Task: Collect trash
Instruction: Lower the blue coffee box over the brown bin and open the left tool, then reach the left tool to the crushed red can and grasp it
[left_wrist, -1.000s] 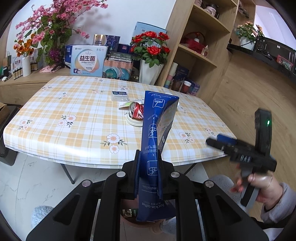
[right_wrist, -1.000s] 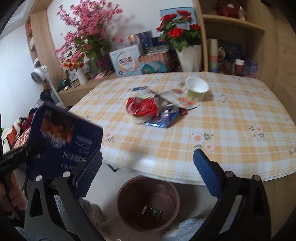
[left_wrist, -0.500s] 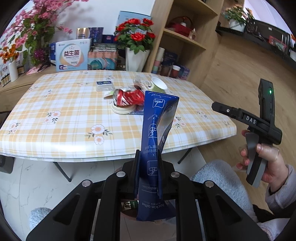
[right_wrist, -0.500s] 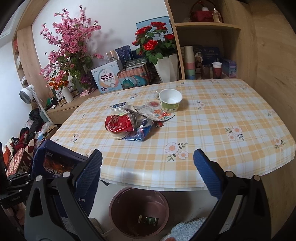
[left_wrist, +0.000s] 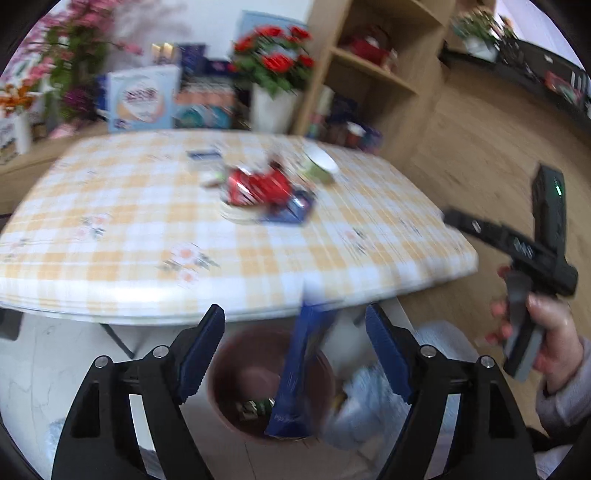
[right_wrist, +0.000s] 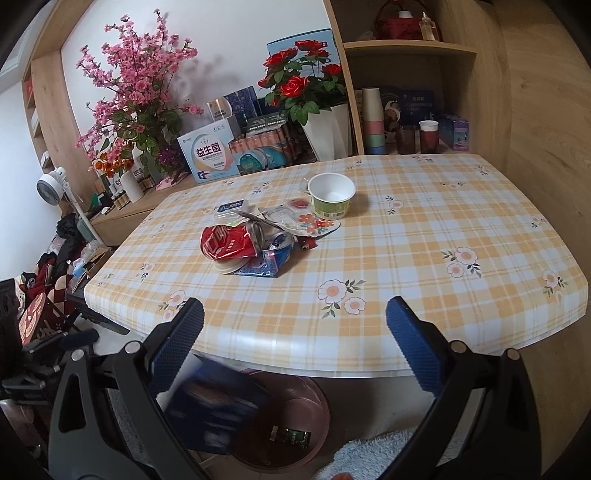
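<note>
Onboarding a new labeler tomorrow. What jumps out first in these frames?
The blurred blue paper bag in mid-air between the open fingers of the left gripper, over the brown bin under the table edge. Next, the trash pile mid-table: red wrapper, crushed can, white paper cup. The right gripper is open and empty.

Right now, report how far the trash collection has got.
Done: one small wrapper lies in the pink bin under the table. In hand: nothing; the left gripper has its jaws open, and the blue coffee bag is blurred over the bin. The right gripper is open. Left: red wrapper, paper cup and scraps.
</note>
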